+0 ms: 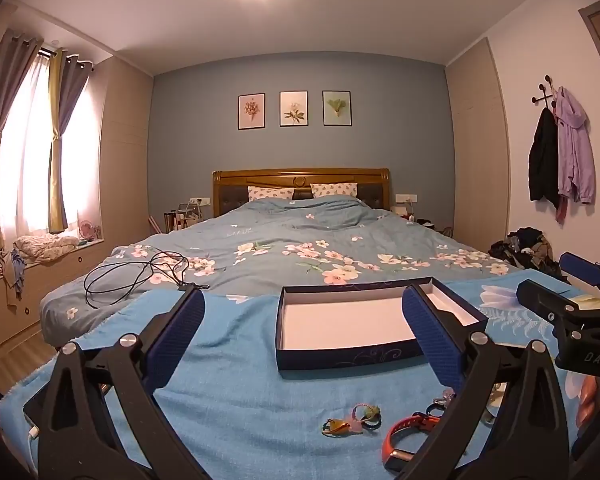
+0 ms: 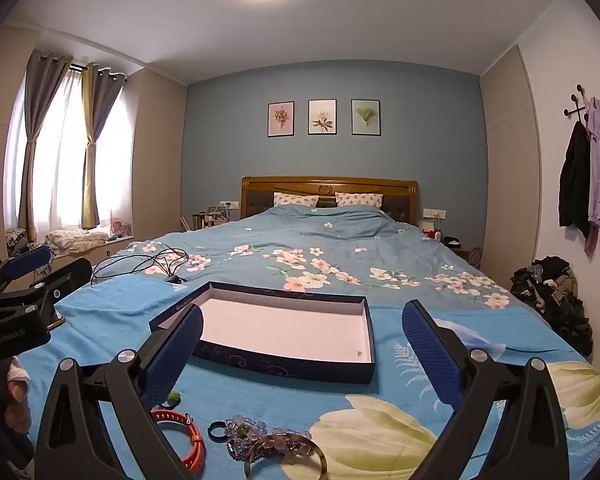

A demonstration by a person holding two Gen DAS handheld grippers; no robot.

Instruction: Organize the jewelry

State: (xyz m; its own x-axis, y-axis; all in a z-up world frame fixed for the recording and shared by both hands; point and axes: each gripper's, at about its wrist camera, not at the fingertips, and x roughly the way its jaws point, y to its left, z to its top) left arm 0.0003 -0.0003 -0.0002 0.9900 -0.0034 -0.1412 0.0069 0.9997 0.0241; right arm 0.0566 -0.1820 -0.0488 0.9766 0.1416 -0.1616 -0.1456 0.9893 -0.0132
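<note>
**Jewelry scattered, box waiting, both tongs wide apart**

Closest to us on the right-wrist view lies the gold bangle (image 2: 286,458), a thin rigid hoop resting on the blue cloth (image 2: 260,400), touching a cluster of purple beads (image 2: 256,438). Just beside them we see a small dark ring (image 2: 217,429) and, further left, the orange band (image 2: 182,436). The left-wrist view shows that same orange band (image 1: 406,434) and some small green and pink pieces (image 1: 350,420) near it.

Ahead of all this sits the open box (image 2: 284,368), shallow, white inside, nothing in it that we can make out.

Both tools are empty: the right tongs (image 2: 302,348) stand spread, and the left tongs (image 1: 302,328) are spread too, hovering above the cloth.

How will these handle? We judge everything light. The bangle looks stiff and slick, so we'd pinch across its rim where it lifts clear of the beads. The beads look loose and floppy, likely to sag or snag; a grip at the thickest bunch seems safest. The band looks soft and grippy, the easiest pick. The ring lies flat and small, the trickiest on soft bedding.
</note>
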